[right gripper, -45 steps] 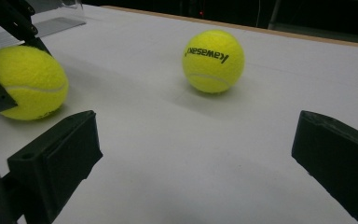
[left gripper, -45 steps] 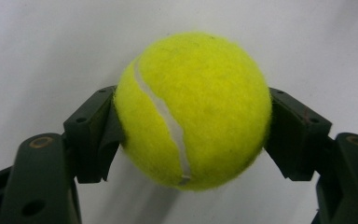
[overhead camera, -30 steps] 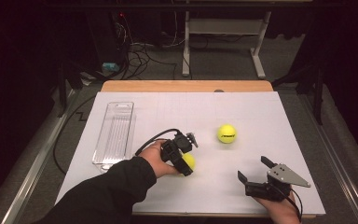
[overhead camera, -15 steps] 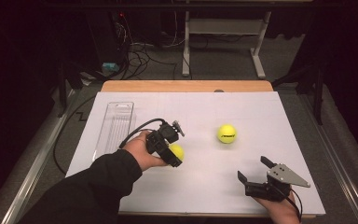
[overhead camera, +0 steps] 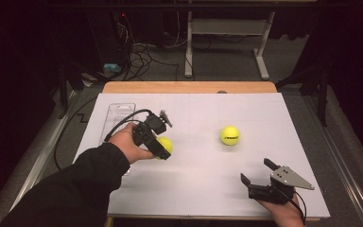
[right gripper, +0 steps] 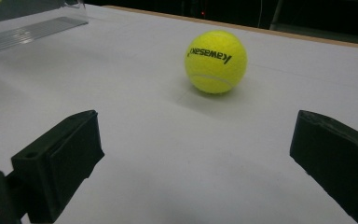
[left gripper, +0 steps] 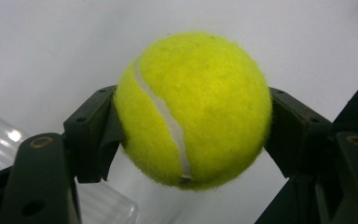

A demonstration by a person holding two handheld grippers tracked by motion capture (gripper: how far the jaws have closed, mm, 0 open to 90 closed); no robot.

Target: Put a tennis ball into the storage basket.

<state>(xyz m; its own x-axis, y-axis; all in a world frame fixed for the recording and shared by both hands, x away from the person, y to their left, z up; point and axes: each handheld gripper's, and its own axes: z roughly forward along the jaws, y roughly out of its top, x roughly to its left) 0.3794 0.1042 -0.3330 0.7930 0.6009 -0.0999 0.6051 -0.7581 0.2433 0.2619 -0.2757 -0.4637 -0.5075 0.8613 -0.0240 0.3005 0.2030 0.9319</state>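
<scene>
Two tennis balls are in play: our left claw (overhead camera: pixel 163 147) grips one tennis ball (left gripper: pixel 193 109) between its pads, lifted off the white bench (overhead camera: pixel 198 189) just beside the clear plastic tray (overhead camera: pixel 116 113), while the second ball (overhead camera: pixel 229 135) rests on the bench, well apart from our right claw (overhead camera: pixel 257 172), which sits with its jaws spread and nothing between them. We judge the hold risky because the pads pinch only the round sides of the fuzzy ball; a tilt or jolt could squeeze it out and send it rolling. Near the tray, we might clip its rim and shove it sideways.
</scene>
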